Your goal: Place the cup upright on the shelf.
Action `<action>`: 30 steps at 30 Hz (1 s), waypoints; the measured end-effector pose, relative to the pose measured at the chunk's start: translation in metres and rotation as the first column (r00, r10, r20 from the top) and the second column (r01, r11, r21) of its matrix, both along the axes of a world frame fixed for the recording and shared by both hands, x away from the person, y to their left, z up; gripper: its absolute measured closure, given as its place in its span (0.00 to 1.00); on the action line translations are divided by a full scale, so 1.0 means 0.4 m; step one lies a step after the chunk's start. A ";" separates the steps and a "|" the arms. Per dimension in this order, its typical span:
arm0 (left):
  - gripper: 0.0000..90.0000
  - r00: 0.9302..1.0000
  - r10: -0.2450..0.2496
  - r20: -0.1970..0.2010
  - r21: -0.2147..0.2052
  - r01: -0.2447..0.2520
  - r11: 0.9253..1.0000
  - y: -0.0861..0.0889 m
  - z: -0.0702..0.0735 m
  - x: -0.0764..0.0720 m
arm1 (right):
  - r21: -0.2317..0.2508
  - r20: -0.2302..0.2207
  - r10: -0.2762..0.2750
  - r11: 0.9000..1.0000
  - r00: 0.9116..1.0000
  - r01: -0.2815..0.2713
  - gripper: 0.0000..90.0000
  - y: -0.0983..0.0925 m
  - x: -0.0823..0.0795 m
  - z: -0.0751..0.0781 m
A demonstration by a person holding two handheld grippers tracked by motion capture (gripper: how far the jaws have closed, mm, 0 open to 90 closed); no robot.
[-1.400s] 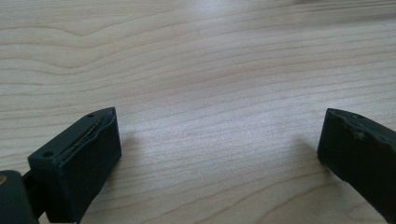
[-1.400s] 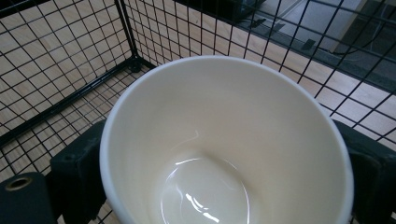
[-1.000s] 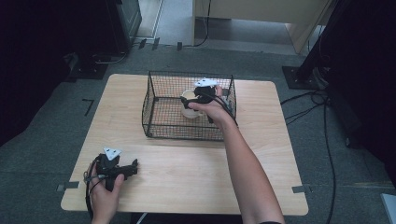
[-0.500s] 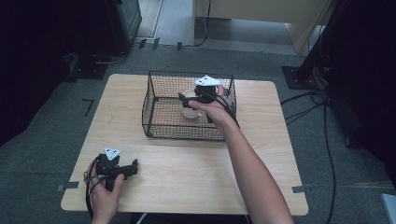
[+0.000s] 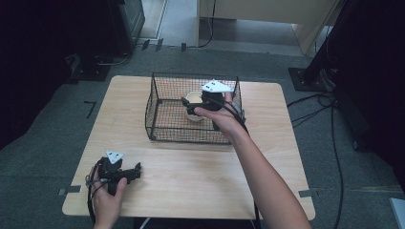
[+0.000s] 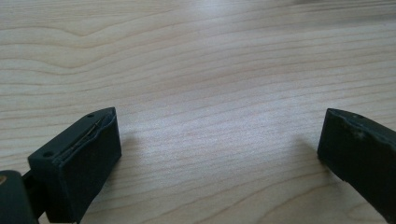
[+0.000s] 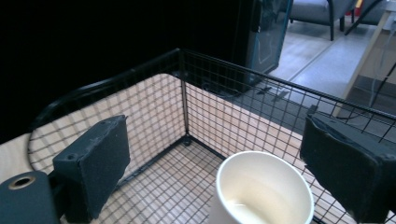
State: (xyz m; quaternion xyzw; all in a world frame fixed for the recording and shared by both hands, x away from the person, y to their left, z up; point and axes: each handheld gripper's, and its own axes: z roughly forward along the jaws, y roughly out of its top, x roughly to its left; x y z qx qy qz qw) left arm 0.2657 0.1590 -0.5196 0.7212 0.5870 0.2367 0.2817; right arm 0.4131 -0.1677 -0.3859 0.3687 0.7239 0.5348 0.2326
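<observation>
Risen slightly, right gripper (image 5: 187, 106) hovers, fingers spread, above cup (image 7: 261, 193) inside wire basket (image 5: 157, 114); left gripper's (image 5: 136, 171) gape too.

cup (image 5: 195, 101) in wire basket (image 5: 162, 129), basket on table (image 5: 191, 181) far half.

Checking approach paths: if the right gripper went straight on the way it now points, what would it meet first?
Probably the paper cup in the wire basket, low between the open right gripper jaws; going over it, the basket's mesh wall. Depth is unclear.

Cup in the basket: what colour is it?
Cream-white, inside and out; the cup shows best in the right gripper view.
</observation>
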 end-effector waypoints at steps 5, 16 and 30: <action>0.00 1.000 0.000 0.001 0.000 0.000 1.000 0.000 0.000 0.000 | 0.010 0.024 0.018 1.000 1.000 -0.018 0.09 -0.006 -0.041 0.007; 0.00 1.000 0.000 0.000 0.000 0.000 1.000 0.000 0.000 0.000 | 0.038 0.068 0.011 0.999 0.998 -0.014 0.09 -0.035 -0.120 0.023; 0.00 1.000 -0.001 -0.001 0.001 0.001 1.000 0.000 0.000 0.000 | 0.062 0.096 0.009 0.998 0.995 -0.015 0.10 -0.096 -0.208 0.015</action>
